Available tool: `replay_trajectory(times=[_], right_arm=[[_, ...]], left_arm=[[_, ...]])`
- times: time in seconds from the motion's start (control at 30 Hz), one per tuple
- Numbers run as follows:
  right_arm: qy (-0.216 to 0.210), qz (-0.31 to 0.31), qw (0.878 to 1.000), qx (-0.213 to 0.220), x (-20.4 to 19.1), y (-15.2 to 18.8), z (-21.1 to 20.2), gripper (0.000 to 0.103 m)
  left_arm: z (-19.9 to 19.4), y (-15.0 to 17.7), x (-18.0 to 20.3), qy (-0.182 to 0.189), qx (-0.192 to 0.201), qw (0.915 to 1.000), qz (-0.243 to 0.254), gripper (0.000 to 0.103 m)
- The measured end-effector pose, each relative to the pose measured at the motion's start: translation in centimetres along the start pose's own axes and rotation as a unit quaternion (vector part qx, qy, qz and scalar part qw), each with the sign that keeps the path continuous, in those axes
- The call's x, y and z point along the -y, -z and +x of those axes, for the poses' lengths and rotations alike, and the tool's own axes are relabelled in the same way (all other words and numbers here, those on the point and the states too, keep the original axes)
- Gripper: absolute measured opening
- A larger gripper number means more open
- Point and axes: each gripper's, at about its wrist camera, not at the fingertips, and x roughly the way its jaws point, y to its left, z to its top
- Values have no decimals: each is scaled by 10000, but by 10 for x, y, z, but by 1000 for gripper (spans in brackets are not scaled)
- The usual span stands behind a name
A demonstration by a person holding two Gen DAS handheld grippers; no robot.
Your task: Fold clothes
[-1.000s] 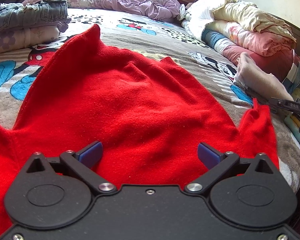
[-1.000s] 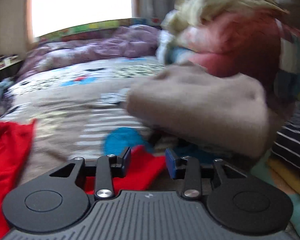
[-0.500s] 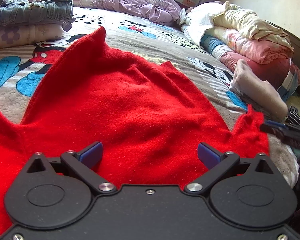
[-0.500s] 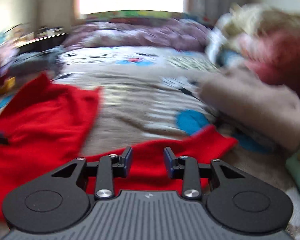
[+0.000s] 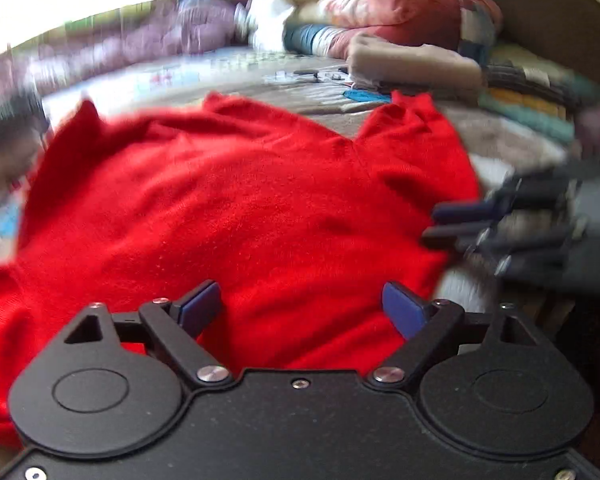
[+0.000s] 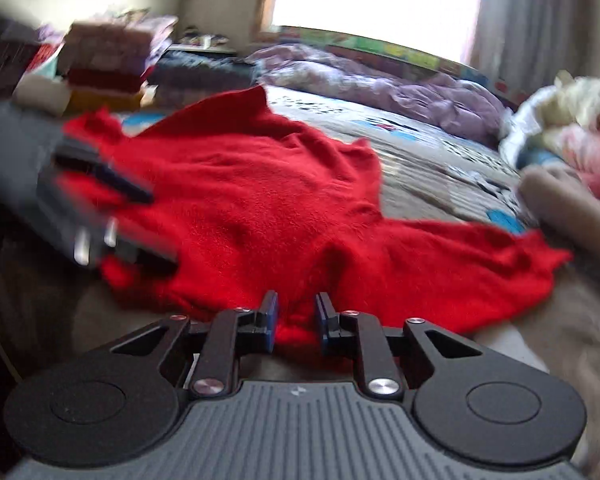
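Right wrist: right hand-held gripper (image 6: 294, 318), jaws just narrowing, nearly pinches red sweater (image 6: 252, 196) hem; left hand-held gripper (image 5: 302, 310) spread, slightly narrowed.

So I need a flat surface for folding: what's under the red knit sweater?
The red knit sweater lies on a cartoon-print bedspread, visible around it. Anything beneath the sweater itself is covered.
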Motion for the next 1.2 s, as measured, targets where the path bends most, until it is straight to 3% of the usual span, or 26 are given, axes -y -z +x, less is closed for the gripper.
replay_trajectory(times=[0.1, 0.2, 0.27, 0.37, 0.4, 0.47, 0.53, 0.67, 0.77, 0.83, 0.9, 0.93, 1.07, 1.2], right_arm=[[165, -111, 9998, 11, -9, -1, -9, 22], [204, -289, 9991, 228, -19, -6, -13, 22], [142, -416, 9979, 477, -29, -9, -18, 22], [-1, -752, 9940, 795, -48, -13, -22, 22], [-28, -849, 9928, 846, -54, -15, -22, 23], [-95, -903, 9931, 741, -60, -14, -14, 30], [-237, -844, 9958, 269, -63, -5, -2, 36], [-380, -632, 9972, 83, -57, -8, -15, 37], [-298, -581, 9972, 361, -57, -4, -27, 38], [-172, -567, 9970, 498, -57, -2, -25, 48], [-557, -381, 9977, -88, -51, -1, -7, 50], [-635, -324, 9973, -178, -49, -1, -5, 50], [-754, -119, 9971, 73, -42, -8, -15, 48], [-849, 202, 9951, 466, -32, -17, -25, 48]], left_arm=[[-11, 9, -1, 100, -1, 9999, -48, 90], [-27, 14, -3, 203, -58, 9993, 298, 90], [-44, 13, -14, -107, 233, 9995, 198, 89], [-58, 12, -50, -629, 581, 9949, -543, 89], [-58, 15, -58, -784, 538, 9929, -718, 88], [-51, 24, -71, -998, 276, 9905, -906, 89], [-39, 36, -80, -1073, -130, 9900, -911, 91], [-49, 29, -80, -1135, -68, 9902, -808, 91], [-60, 29, -87, -1356, 225, 9852, -1019, 91], [-48, 36, -94, -1302, -164, 9848, -1138, 91], [-45, 36, -96, -1236, -298, 9857, -1104, 92], [-46, 31, -99, -1191, -332, 9854, -1168, 92], [-57, 22, -118, -1069, -86, 9800, -1678, 92], [-69, 20, -140, -1420, 224, 9669, -2109, 92]])
